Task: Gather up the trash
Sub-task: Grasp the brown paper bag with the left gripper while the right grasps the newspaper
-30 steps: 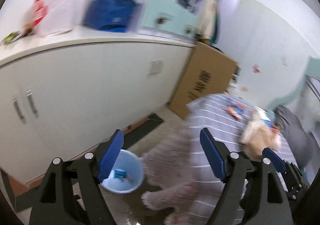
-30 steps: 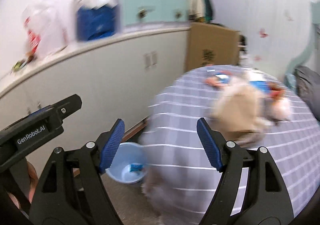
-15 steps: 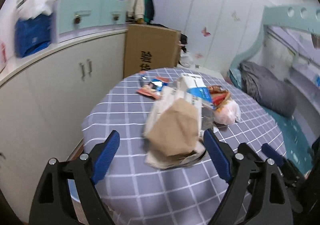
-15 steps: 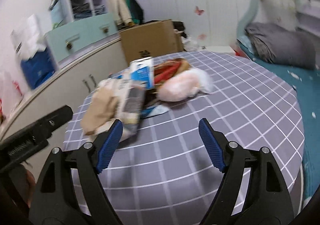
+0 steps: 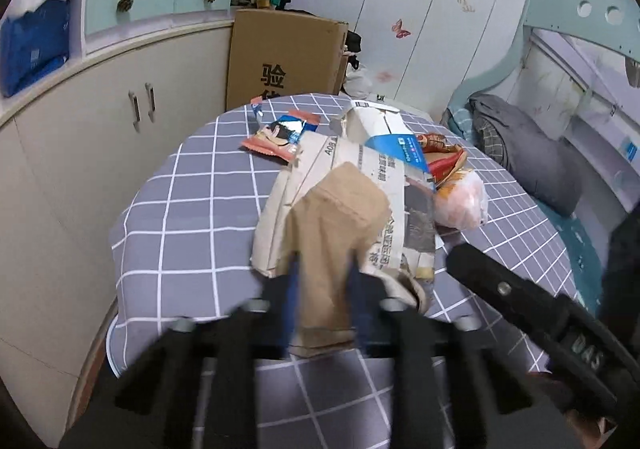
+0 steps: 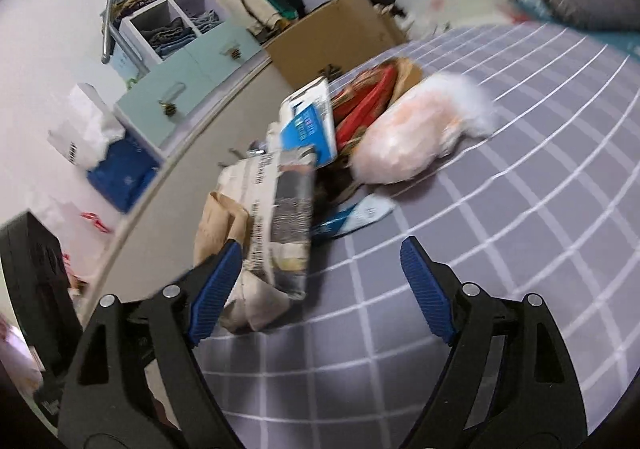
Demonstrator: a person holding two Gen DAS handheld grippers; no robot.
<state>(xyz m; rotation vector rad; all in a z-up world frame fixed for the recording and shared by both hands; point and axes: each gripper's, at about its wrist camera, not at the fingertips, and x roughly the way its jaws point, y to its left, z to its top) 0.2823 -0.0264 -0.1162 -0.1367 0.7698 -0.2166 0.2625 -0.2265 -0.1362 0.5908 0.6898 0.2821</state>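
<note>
Carefully, your left gripper (image 5: pixel 322 303) has just closed on only the brown paper (image 5: pixel 340 237) near the table (image 5: pixel 192 209) edge, so the pile can slide off; your right gripper (image 6: pixel 320 289) is spread.

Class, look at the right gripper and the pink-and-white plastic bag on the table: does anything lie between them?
Nothing visible blocks it. The right gripper hangs open over bare checked tablecloth, which runs clear up to the plastic bag. The folded newspaper lies off to the left side of that path.
</note>
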